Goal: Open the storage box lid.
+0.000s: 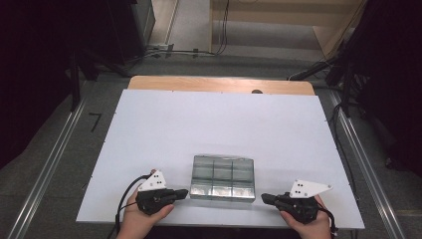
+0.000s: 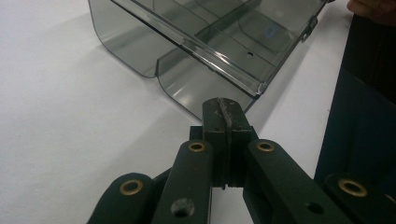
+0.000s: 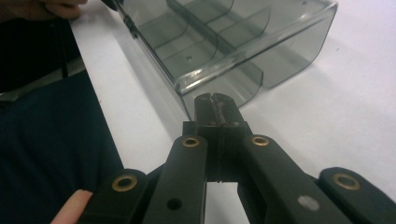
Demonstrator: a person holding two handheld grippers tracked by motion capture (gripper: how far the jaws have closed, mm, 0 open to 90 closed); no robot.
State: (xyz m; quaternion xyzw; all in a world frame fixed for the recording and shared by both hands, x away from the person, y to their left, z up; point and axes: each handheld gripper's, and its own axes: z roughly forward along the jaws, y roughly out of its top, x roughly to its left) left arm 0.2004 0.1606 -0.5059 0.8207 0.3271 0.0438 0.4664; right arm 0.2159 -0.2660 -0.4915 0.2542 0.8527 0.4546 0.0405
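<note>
1. Here, the left gripper point(image 1: 183, 192) has its two black jaws pressed flat together with nothing between them; the left gripper view shows the pads meeting in one seam at the tip point(image 2: 225, 109).
2. That tip sits just beside the near left corner of the clear organiser box point(image 1: 223, 177); whether it touches the plastic I cannot tell, since in the left gripper view the tip overlaps the corner edge.
3. The right gripper point(image 1: 265, 198) is likewise closed tight on nothing, its pads joined in a single line in the right gripper view point(image 3: 216, 109).
4. Its tip lies near the box's near right corner, with a sliver of white surface between them in the high view.
5. The box, of smoky transparent plastic divided into compartments, rests on the white worktop point(image 1: 209, 119) close to the near edge, about midway between its left and right sides, and between the two grippers.
6. The left hand point(image 1: 142, 219) and the right hand point(image 1: 308, 224) each wrap a gripper body at the near edge; the forearms are cut off by the bottom of the high view.
7. Each gripper carries a pale three-cornered plate on top.
8. The compartments look bare, though reflections on the plastic make the far ones hard to read.
9. In both gripper views the box's far end runs out of frame, and dark cloth fills one side.
</note>
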